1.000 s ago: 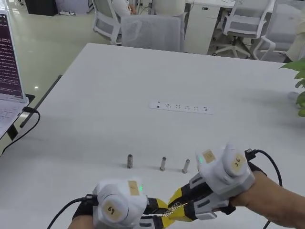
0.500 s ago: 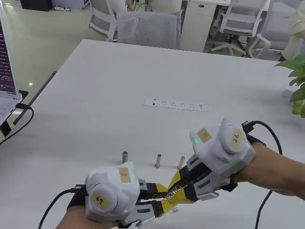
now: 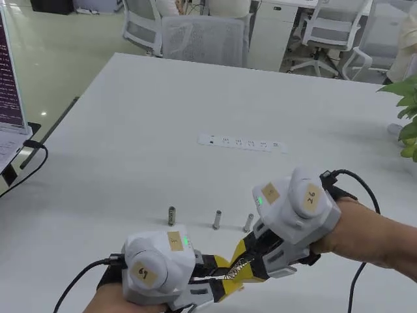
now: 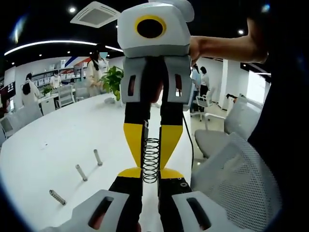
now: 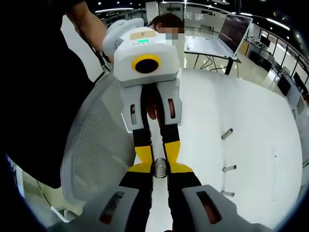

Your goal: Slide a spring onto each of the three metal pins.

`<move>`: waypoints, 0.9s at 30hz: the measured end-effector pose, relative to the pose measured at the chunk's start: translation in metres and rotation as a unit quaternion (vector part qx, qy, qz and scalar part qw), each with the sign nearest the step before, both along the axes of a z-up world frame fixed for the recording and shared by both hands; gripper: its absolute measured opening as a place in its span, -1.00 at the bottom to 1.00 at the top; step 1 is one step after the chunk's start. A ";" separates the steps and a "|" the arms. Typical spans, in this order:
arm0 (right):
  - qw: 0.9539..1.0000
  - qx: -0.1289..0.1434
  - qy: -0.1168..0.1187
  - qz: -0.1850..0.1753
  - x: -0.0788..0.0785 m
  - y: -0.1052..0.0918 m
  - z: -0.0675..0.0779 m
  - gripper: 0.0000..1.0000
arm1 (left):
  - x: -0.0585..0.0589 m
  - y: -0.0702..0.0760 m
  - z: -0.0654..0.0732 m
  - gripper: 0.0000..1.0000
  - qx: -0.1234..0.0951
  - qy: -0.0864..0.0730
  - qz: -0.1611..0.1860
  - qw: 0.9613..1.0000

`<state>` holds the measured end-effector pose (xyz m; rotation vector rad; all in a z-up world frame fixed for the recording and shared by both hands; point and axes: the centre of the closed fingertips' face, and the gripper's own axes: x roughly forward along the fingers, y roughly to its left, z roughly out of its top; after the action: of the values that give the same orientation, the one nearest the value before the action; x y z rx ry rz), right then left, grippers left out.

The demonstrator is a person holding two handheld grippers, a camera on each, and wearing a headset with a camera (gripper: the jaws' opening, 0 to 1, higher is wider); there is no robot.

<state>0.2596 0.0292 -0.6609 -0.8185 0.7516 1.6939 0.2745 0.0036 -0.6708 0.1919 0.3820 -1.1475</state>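
Near the bench's [image 3: 137, 124] near edge, the left tool [image 3: 223, 283] and right tool [image 3: 244, 265] are meeting tip to tip. The spring [image 4: 151, 159] is lying lengthwise between the right tool's closed yellow jaws, and the left tool's closed tips are pinching its end. Three pins [image 3: 217, 220] are standing in a row just beyond, the leftmost pin [image 3: 172, 215] showing coils along it.
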 end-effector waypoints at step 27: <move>0.998 -0.001 0.000 -0.060 0.010 -0.018 -0.018 -0.84 | 0.003 0.047 -0.012 -0.74 0.004 0.034 0.069 0.997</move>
<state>0.2697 0.0108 -0.6792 -0.7594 0.7864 1.5855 0.2777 0.0508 -0.6826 0.1319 0.4541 -1.0179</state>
